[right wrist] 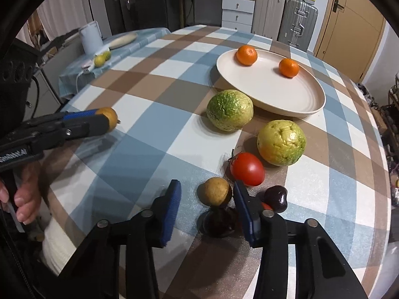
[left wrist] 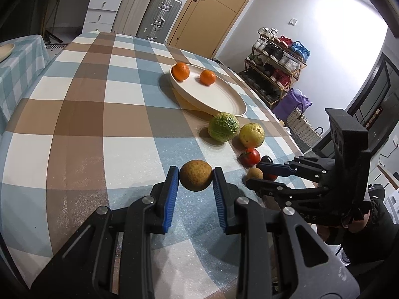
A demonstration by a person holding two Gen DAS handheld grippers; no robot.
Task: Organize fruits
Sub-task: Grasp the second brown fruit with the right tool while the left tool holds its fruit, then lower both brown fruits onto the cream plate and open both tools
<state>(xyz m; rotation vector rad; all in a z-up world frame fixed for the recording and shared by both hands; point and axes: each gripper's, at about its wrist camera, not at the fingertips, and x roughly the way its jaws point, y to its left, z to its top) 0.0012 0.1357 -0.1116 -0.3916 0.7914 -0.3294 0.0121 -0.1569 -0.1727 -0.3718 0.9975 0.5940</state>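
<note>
Clamped between the blue pads of the left gripper point(left wrist: 195, 169) and lifted clear of the cloth: 1 round brown fruit point(left wrist: 195, 178), carried above the near part of the table point(left wrist: 82, 149). Straddled by the right gripper point(right wrist: 206, 184), down near the table's near edge: a smaller brown fruit point(right wrist: 215, 191), close against 1 pad with a visible gap on the other side, so jaws parted and not yet gripping, as far as the right wrist view shows. Just beyond it along that side: a red tomato point(right wrist: 247, 169), 2 dark cherries, one point(right wrist: 275, 197) beside the right finger and one point(right wrist: 219, 221) half hidden under the gripper, then a yellow guava point(right wrist: 281, 142) and a green guava point(right wrist: 229, 110). Farther in, toward the far edge: a cream plate point(right wrist: 299, 111) with 2 oranges point(right wrist: 247, 54) point(right wrist: 288, 67) already on it and plenty of bare room. Judged step: gathering the 2 brown fruits, 1 secured and 1 mid-grasp. Next, probably: close squarely on the small fruit without nudging the tomato or cherries, lift straight up, then carry both to the plate and set them down gently, away from the rim, to stop them rolling.
</note>
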